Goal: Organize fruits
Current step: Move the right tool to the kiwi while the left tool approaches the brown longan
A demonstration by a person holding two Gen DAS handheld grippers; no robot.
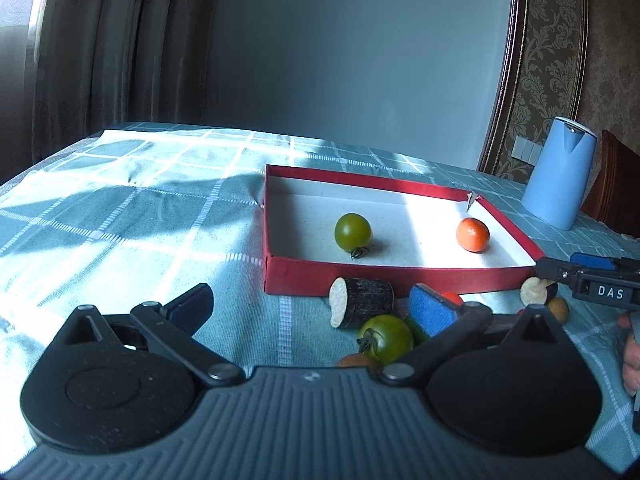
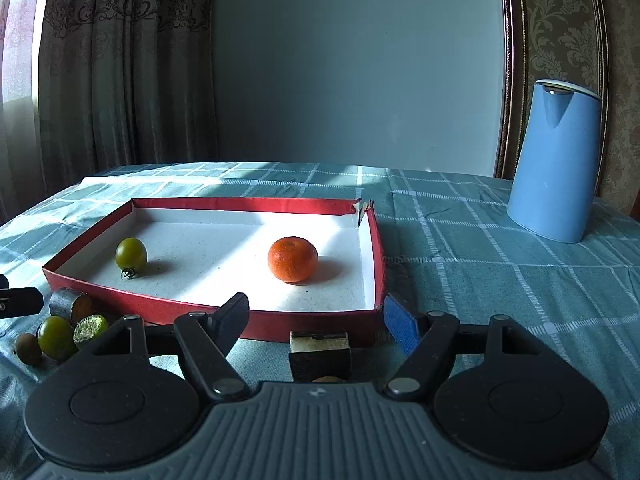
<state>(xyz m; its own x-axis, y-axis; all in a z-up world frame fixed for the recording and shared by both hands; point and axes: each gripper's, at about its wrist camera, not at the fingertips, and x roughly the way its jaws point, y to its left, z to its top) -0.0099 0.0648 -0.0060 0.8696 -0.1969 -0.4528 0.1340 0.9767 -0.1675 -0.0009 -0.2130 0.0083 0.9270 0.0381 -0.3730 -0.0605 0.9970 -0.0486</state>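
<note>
A red box lid (image 1: 360,274) (image 2: 248,314) with a white inside holds a green tomato (image 1: 353,232) (image 2: 131,253) and an orange tangerine (image 1: 473,234) (image 2: 293,259). In front of it on the cloth lie a dark cut sugarcane piece (image 1: 362,302) (image 2: 70,304), another green tomato (image 1: 386,338) (image 2: 56,337), a small brown fruit (image 2: 28,349) and a second cane piece (image 2: 320,350). My left gripper (image 1: 312,306) is open, low over this pile. My right gripper (image 2: 316,322) is open around the second cane piece, not touching it; it also shows in the left wrist view (image 1: 592,280).
A blue kettle (image 1: 560,174) (image 2: 556,160) stands at the back right on the teal checked tablecloth (image 1: 140,220). Curtains hang at the left, and a pale wall stands behind the table. A cut green fruit (image 2: 90,330) lies in the pile.
</note>
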